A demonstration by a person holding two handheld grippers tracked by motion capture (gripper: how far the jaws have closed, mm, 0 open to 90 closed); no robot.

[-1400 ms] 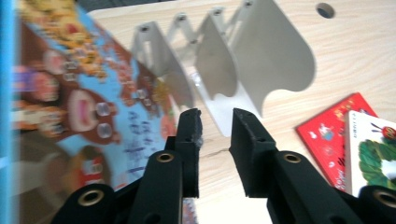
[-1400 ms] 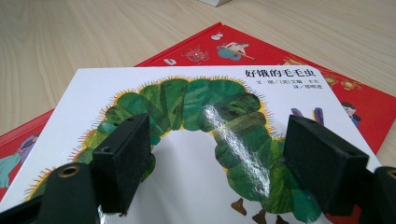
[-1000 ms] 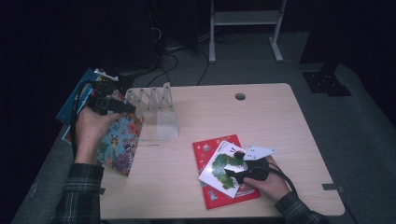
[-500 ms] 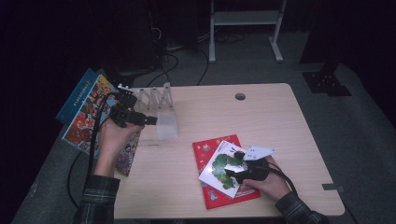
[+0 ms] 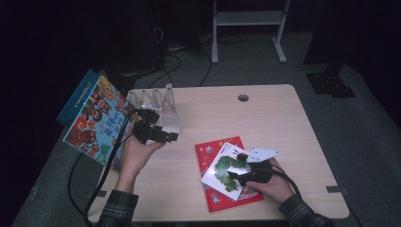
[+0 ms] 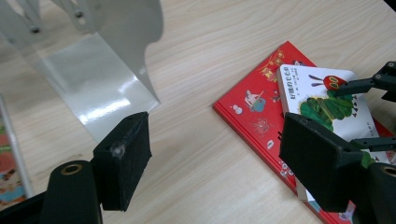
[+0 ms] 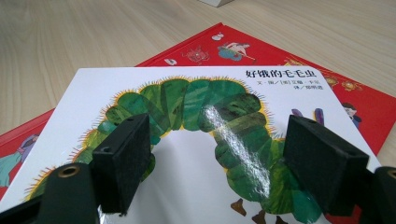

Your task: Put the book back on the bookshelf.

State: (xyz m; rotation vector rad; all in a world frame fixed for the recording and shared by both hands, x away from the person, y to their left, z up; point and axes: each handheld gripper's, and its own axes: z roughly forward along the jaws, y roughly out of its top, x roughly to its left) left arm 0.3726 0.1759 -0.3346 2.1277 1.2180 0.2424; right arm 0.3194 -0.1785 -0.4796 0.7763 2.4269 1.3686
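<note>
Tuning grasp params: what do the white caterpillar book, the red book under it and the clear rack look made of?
White caterpillar book: glossy coated cover, likely laminated board; a bright glare streak crosses the green art. Red book: printed cover, thin and flat, less sheen visible; probably coated paper or card. Clear rack: looks like transparent acrylic or similar plastic; the wood grain shows through its base, with white reflections.

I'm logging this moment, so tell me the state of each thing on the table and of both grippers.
White caterpillar picture book: flat, closed, stacked on the red book.
Red hardcover picture book: flat, closed, on the wooden table.
Clear acrylic book rack: upright, slots empty.
Colourful cartoon picture book: overhanging the table's left edge.
Left gripper: open, empty.
Right gripper: open over the caterpillar book.
</note>
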